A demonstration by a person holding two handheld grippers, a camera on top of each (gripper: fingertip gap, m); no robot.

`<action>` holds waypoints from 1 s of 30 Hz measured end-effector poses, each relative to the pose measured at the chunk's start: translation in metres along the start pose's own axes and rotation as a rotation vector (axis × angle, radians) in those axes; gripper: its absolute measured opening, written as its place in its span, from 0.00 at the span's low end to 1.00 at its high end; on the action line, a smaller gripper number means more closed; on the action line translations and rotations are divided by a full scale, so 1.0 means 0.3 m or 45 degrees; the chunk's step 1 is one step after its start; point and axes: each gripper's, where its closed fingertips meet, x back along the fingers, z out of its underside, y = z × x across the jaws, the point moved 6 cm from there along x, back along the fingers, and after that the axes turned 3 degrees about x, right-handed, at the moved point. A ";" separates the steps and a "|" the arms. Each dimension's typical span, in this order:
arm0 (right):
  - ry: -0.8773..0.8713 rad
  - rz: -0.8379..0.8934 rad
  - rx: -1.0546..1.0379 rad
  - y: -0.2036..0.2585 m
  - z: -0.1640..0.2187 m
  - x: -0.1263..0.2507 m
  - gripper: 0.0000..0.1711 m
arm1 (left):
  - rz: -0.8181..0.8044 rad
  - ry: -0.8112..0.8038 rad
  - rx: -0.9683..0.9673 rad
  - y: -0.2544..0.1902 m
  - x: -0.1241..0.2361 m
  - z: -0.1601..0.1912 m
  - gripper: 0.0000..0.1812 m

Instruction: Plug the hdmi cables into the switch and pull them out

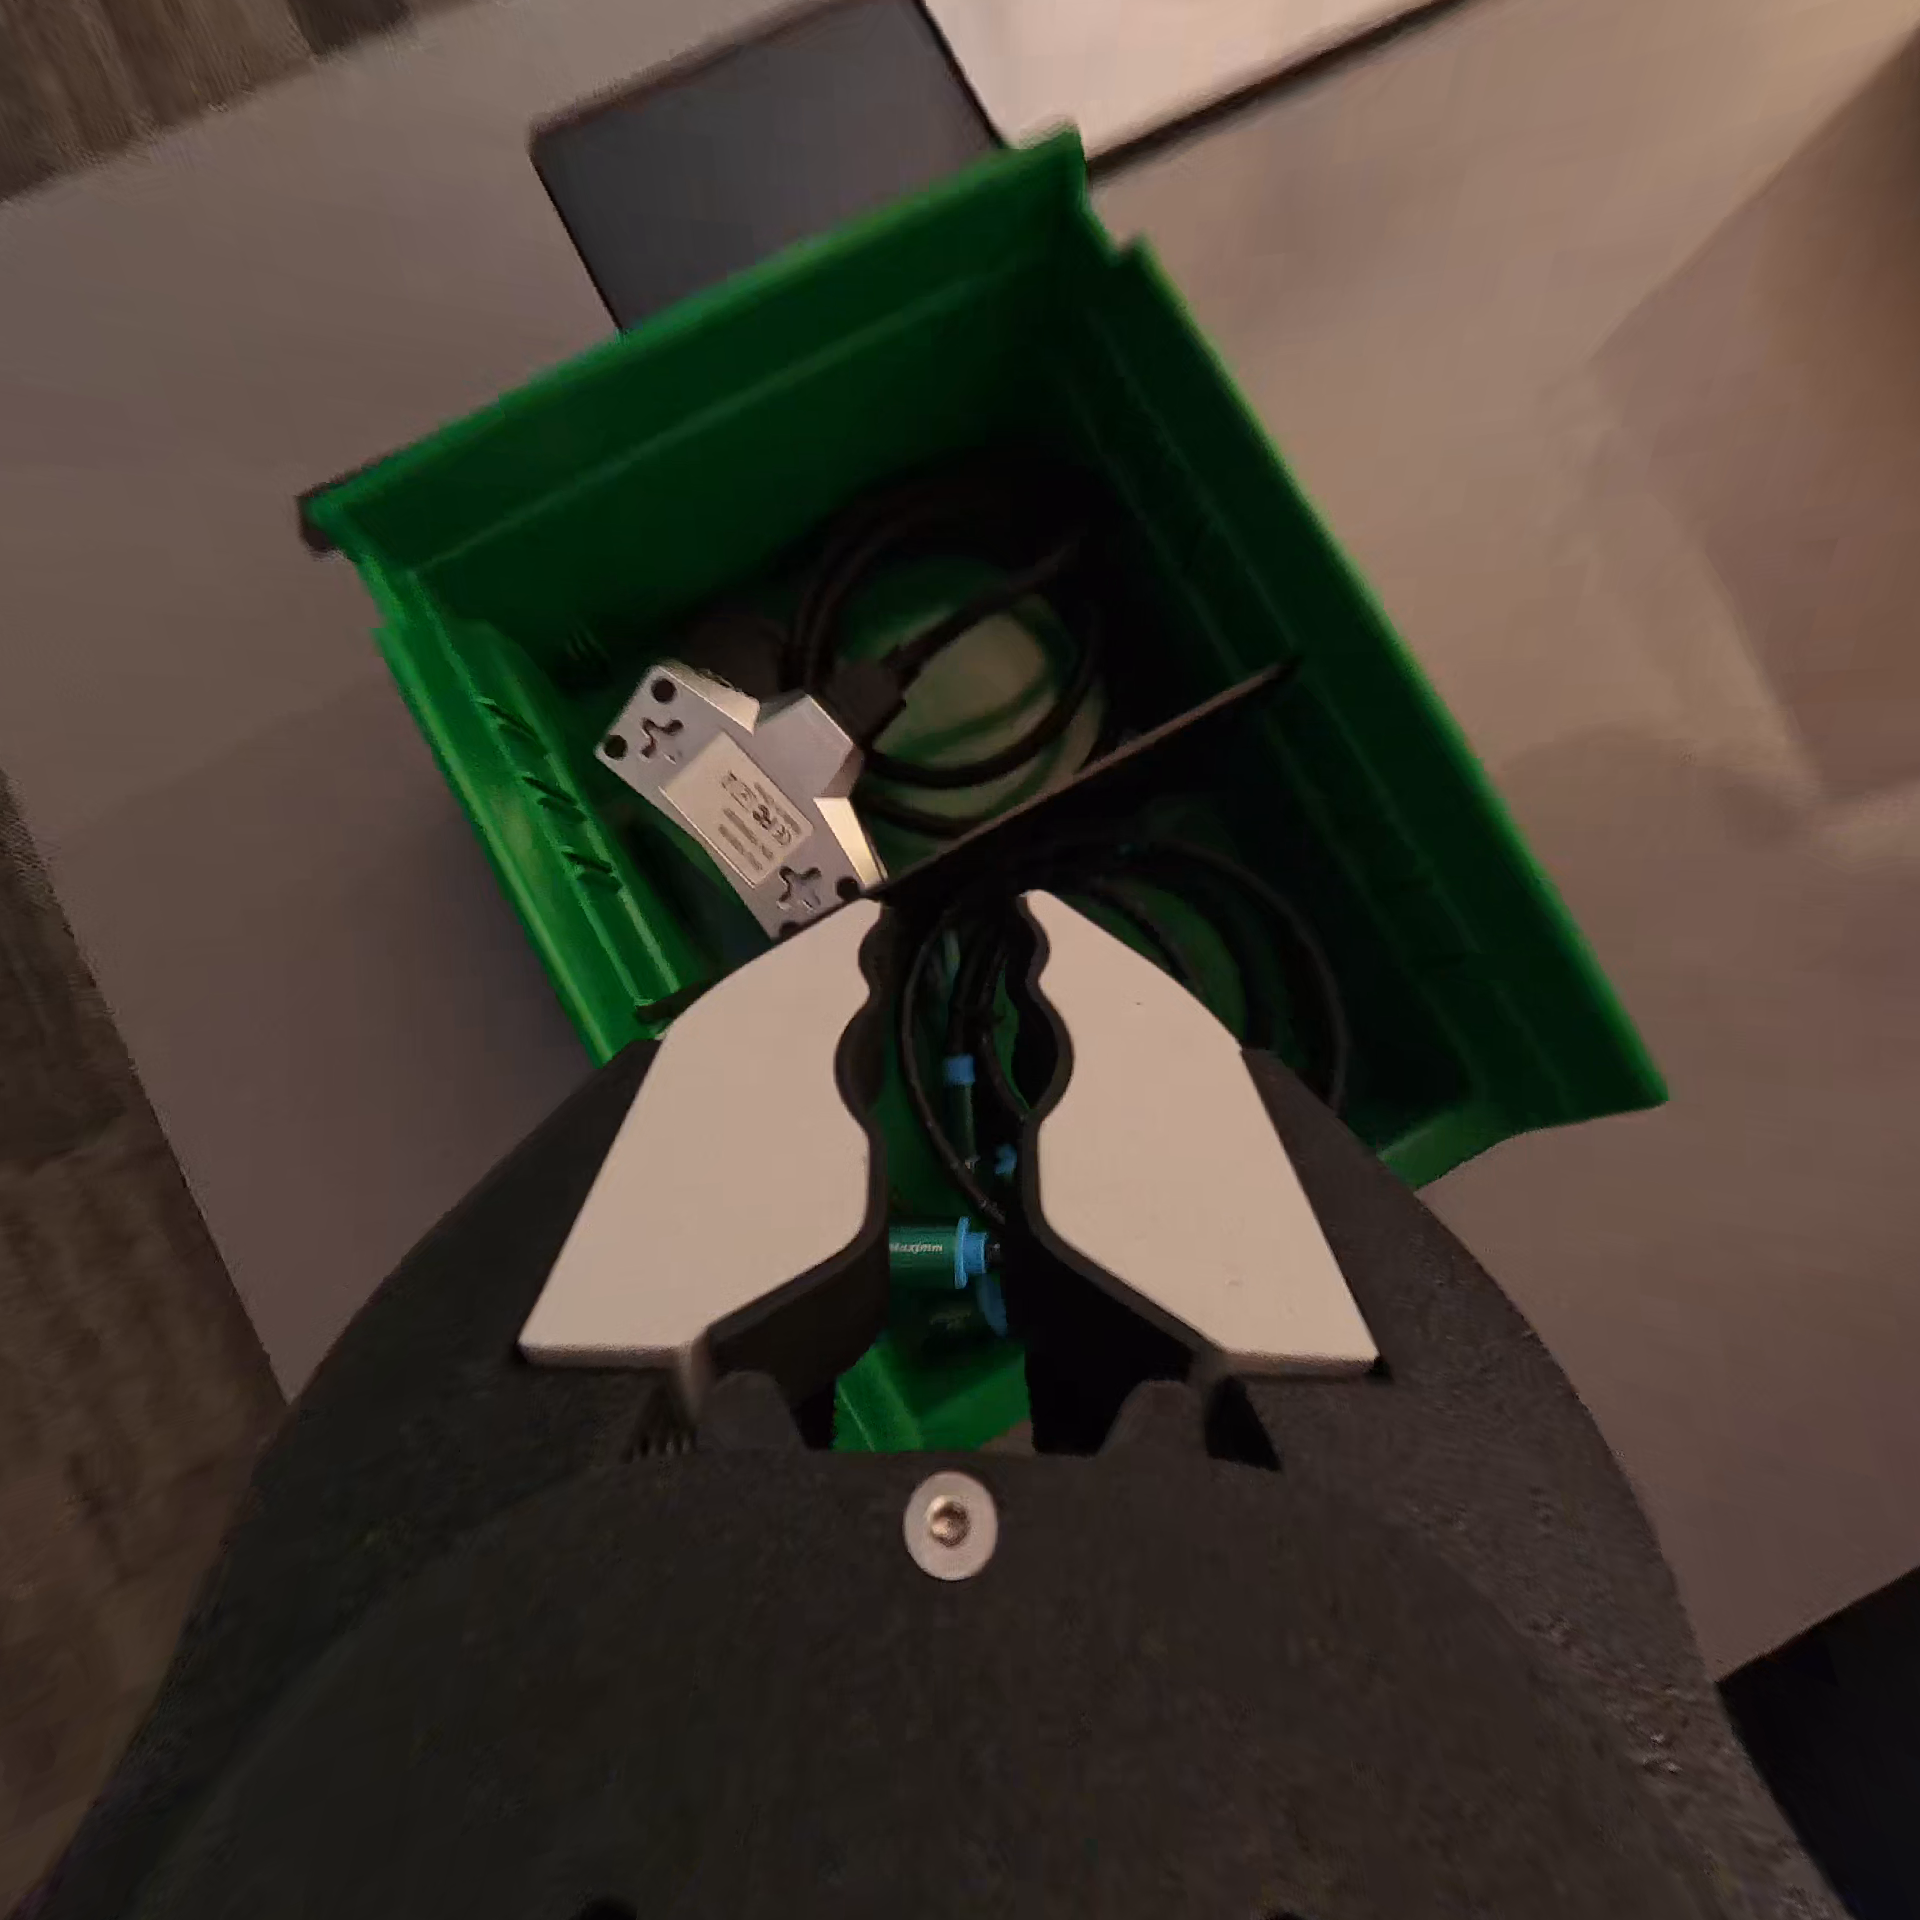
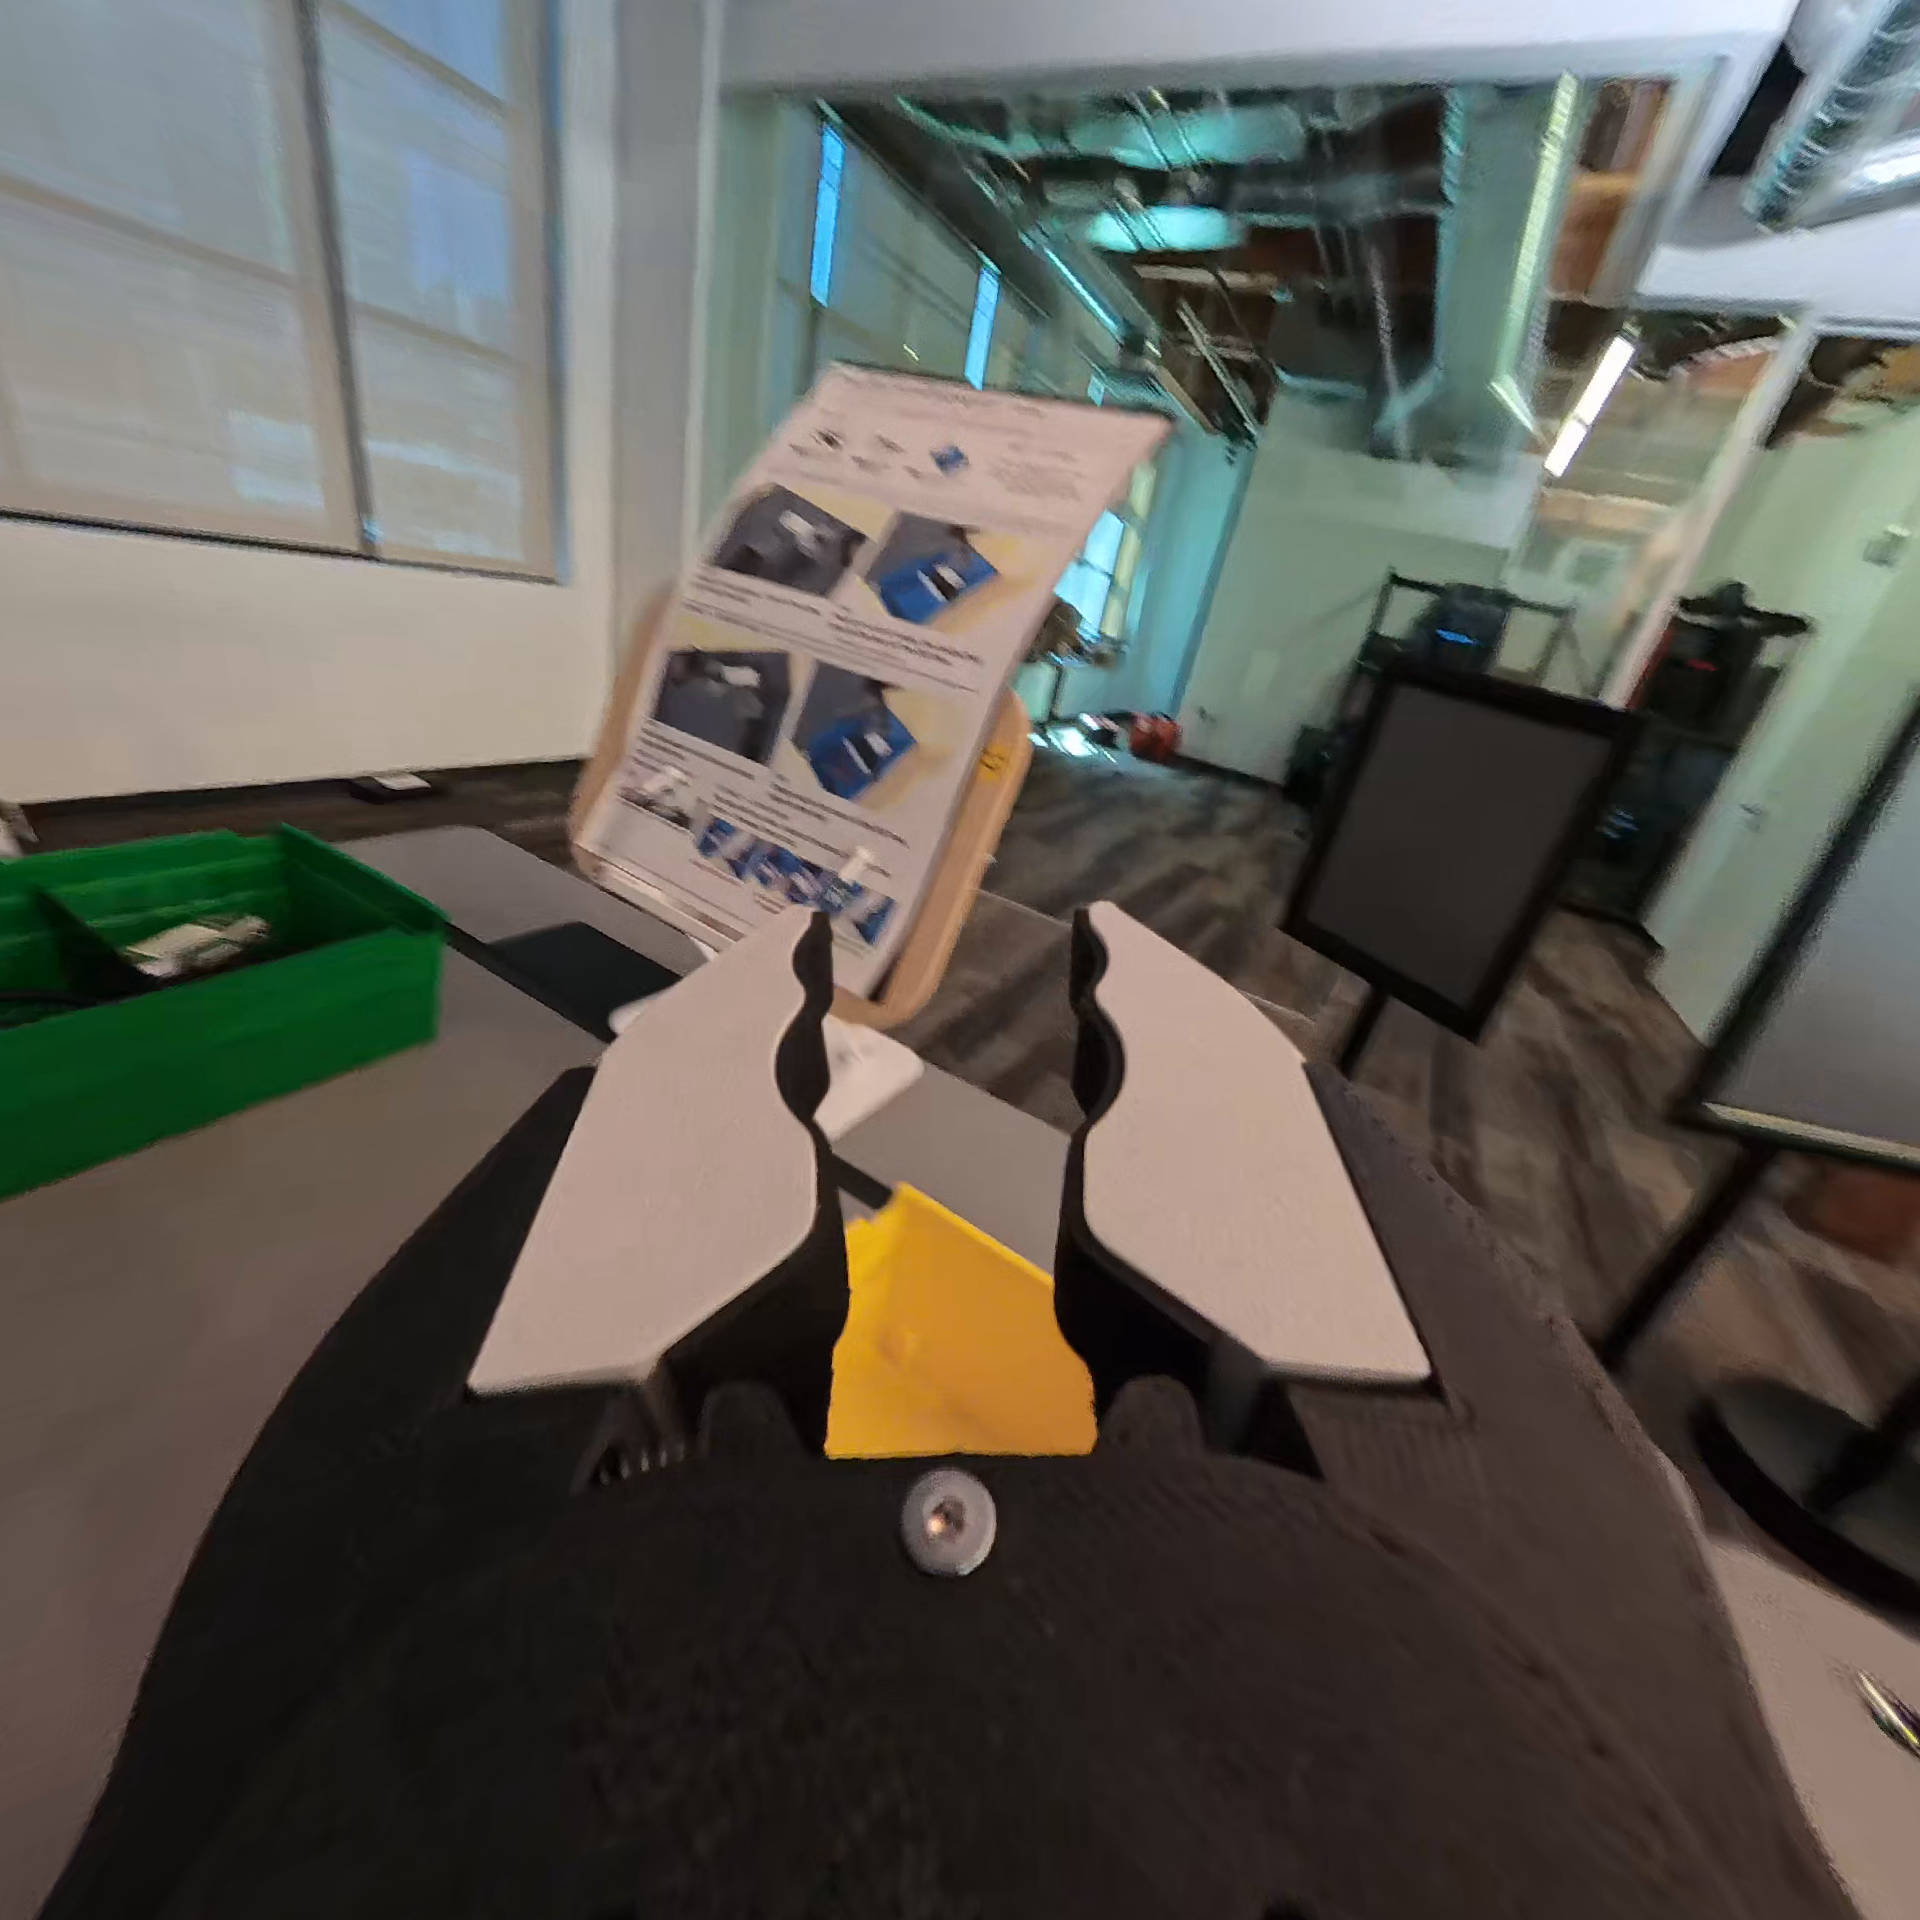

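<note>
Silver switch [image 1: 743, 795] lies underside-up in the green bin's [image 1: 727, 416] far compartment, among coiled black cables [image 1: 997, 665].

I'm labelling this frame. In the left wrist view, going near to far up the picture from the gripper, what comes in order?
left gripper → cable bundle with blue clips → black divider → silver switch → green bin's far wall → dark flat slab

Print sits on the switch's [image 1: 743, 795] underside label, a teal plug [image 1: 925, 1247] at 6 o'clock, and the instruction sheet [image 2: 852, 665]; contents withheld.
</note>
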 end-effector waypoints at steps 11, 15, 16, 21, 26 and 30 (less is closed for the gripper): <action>-0.188 -0.069 0.239 0.184 -0.094 -0.095 0.25 | 0.290 0.416 -0.152 -0.229 -0.098 0.151 0.28; -0.120 -0.077 0.314 0.217 -0.078 -0.129 0.25 | 0.243 0.562 -0.233 -0.246 -0.129 0.191 0.36; -0.103 -0.080 0.330 0.223 -0.074 -0.134 0.26 | 0.222 0.581 -0.254 -0.244 -0.140 0.198 0.36; -0.053 -0.090 0.406 0.245 -0.058 -0.152 0.26 | 0.150 0.691 -0.323 -0.239 -0.203 0.235 0.33; -0.036 -0.097 0.450 0.251 -0.052 -0.155 0.25 | 0.199 0.748 -0.291 -0.262 -0.212 0.242 0.20; -0.045 -0.099 0.454 0.247 -0.056 -0.147 0.25 | 0.202 0.729 -0.238 -0.257 -0.183 0.226 0.18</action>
